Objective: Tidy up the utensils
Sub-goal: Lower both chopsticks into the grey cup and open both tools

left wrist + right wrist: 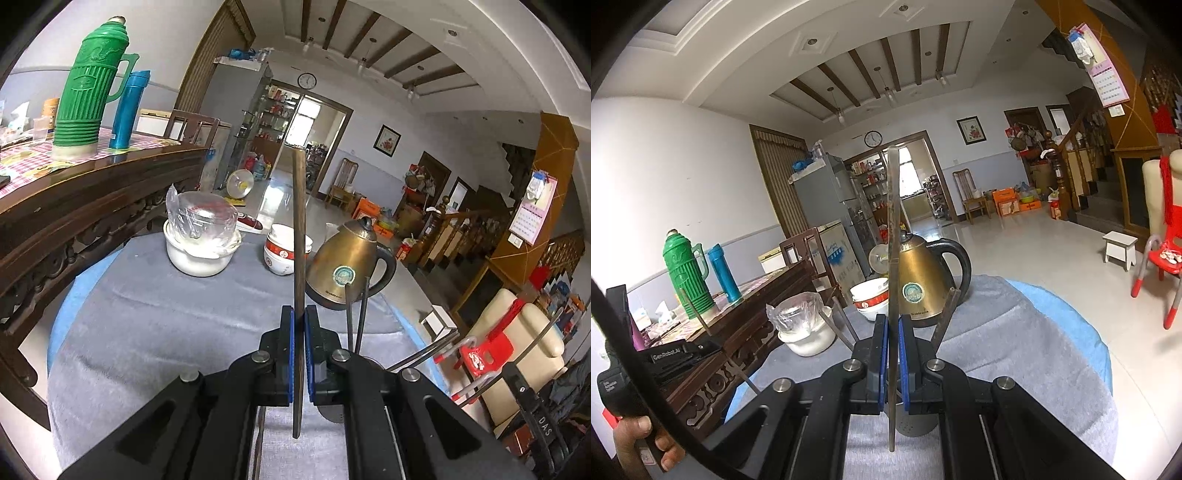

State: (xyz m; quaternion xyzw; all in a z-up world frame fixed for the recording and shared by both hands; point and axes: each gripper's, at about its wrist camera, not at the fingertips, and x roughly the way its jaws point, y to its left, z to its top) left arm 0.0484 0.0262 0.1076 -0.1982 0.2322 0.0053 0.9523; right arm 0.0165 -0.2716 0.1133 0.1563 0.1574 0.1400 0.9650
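My left gripper (299, 319) is shut on a long dark brown stick-like utensil (299, 221) that stands upright between its blue pads. My right gripper (892, 326) is shut on a flat grey metal utensil handle (893, 240), also upright. Below the right gripper's fingers lies a grey perforated utensil holder (912, 424), mostly hidden. Dark chopsticks (356, 314) and other handles (846, 325) rise beside the fingers. In the right wrist view the left gripper (714, 347) shows at the left, carried by a hand (639, 439).
A round table with a grey cloth (166, 314) carries a brass kettle (347, 269), stacked bowls (284, 251) and a white pot under plastic wrap (201, 236). A carved wooden table (92, 192) at the left bears a green thermos (90, 88) and a blue flask (129, 110).
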